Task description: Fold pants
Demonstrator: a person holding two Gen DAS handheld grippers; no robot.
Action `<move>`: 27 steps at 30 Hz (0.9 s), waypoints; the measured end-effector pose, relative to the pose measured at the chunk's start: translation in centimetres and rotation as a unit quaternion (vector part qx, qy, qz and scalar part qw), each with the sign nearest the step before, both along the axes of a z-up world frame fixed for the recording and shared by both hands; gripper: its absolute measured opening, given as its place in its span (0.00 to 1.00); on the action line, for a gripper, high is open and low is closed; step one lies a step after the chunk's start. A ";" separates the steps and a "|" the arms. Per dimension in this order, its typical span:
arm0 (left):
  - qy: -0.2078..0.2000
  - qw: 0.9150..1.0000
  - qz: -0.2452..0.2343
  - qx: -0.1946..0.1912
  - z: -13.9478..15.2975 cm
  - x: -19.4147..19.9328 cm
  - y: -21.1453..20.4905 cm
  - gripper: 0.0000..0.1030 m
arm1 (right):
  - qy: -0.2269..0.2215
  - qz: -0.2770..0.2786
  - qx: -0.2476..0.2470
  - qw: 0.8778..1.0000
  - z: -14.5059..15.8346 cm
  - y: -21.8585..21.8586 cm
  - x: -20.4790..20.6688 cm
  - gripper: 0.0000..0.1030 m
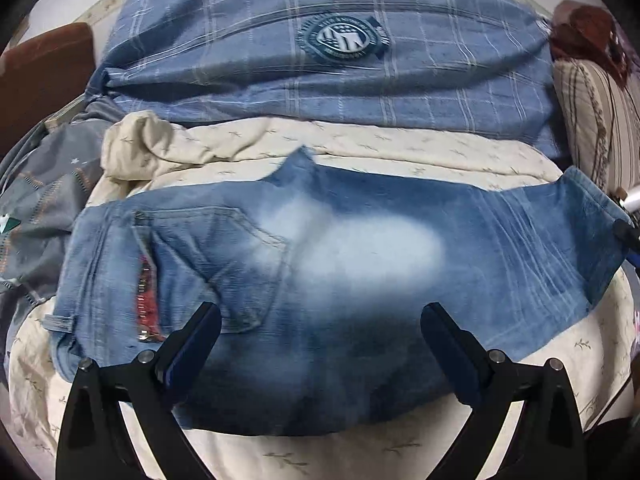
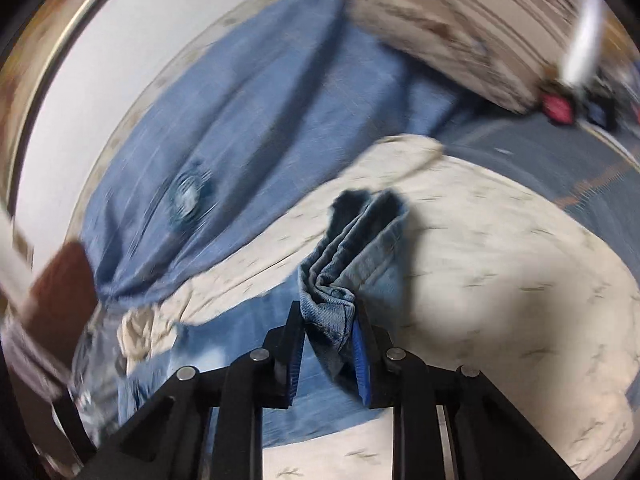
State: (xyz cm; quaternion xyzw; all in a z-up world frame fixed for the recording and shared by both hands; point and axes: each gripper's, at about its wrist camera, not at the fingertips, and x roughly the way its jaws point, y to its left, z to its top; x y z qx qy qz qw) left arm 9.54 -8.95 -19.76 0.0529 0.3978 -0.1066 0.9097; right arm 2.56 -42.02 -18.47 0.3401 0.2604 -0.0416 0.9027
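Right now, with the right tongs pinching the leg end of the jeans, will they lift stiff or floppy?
Probably floppy: the jeans bunch into soft folds between the right tongs. Likely heavy for cloth, since the thick denim lies flat on the bedsheet. The hem should not slip easily, as several layers are clamped.

The pants (image 1: 320, 264) lie across the bed (image 1: 360, 452) before the left tool (image 1: 320, 320); a quilt (image 1: 320, 80) lies behind them, a pillow (image 1: 600, 140) far right.
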 end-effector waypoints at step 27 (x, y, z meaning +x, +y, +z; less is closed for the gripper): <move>-0.030 0.999 0.014 -0.037 0.9 -0.7 2.4 0.97 | 0.012 0.135 -0.033 0.990 0.2 8.8 6.7 0.51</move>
